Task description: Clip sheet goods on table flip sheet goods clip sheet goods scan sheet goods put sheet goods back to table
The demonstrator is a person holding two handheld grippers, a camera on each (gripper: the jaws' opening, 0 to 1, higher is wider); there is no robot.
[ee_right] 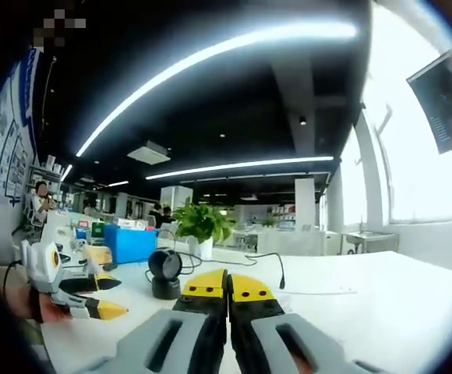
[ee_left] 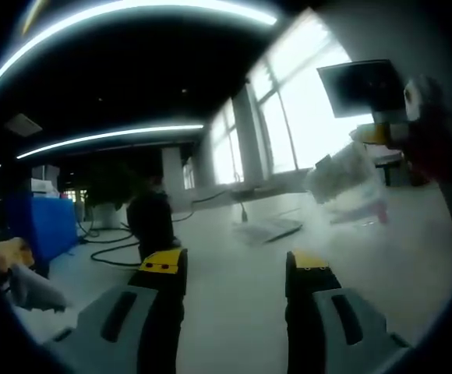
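A clear plastic sheet bag (ee_left: pixel 347 185) hangs in the air at the right of the blurred left gripper view. My right gripper (ee_left: pixel 372 134) comes in from the right there and pinches the bag's top edge with its yellow tip. In the right gripper view my right gripper (ee_right: pixel 227 285) has its jaws pressed together above the white table (ee_right: pixel 382 296). My left gripper (ee_left: pixel 235 263) is open with nothing between its jaws, left of and below the bag. In the right gripper view my left gripper (ee_right: pixel 86 300) enters from the left. A black round scanner (ee_right: pixel 164 273) stands on the table.
A potted plant (ee_right: pixel 200 222) and a blue box (ee_right: pixel 129 242) stand behind the scanner. A cable (ee_right: pixel 266 257) runs across the table. A monitor (ee_left: pixel 362 86) hangs at the upper right near bright windows. A flat keyboard-like object (ee_left: pixel 269 229) lies mid-table. People sit far left.
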